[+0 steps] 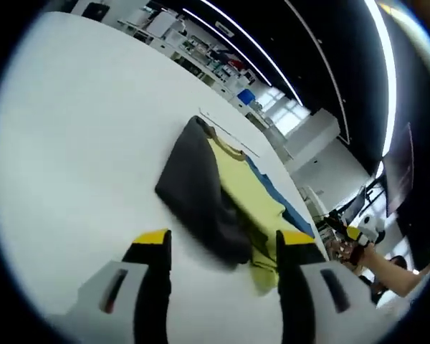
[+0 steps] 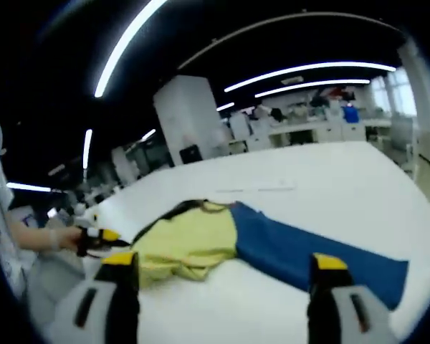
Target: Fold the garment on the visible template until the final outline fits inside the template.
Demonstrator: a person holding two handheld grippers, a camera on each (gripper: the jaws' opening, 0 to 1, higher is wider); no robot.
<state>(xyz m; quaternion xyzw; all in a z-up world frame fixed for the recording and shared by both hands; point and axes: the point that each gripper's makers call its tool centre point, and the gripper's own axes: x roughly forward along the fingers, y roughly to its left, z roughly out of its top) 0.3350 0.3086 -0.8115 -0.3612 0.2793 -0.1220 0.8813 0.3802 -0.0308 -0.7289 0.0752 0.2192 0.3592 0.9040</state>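
The garment [image 1: 233, 190] lies on the white table [image 1: 79, 143], a rumpled heap of three colours: a dark grey part [image 1: 197, 190] folded over at about ten o'clock from my left gripper [image 1: 218, 247], a yellow part [image 1: 247, 190] beside it, and a blue strip [image 1: 276, 193] along the far edge. In the right gripper view the yellow part [image 2: 190, 240] sits at eleven o'clock from my right gripper [image 2: 222, 271] and the blue part [image 2: 308, 251] stretches away toward three o'clock, flat on the table [image 2: 308, 172]. I cannot make out a template outline under the cloth.

My left gripper has its jaws spread wide with nothing between them, poised just short of the grey fold. My right gripper is likewise wide apart and holds nothing, the cloth lying just ahead of its tips.

At three o'clock in the left gripper view my hand [image 1: 355, 251] shows; beyond the table are shelves [image 1: 201, 50] and ceiling light strips [image 2: 308, 69]
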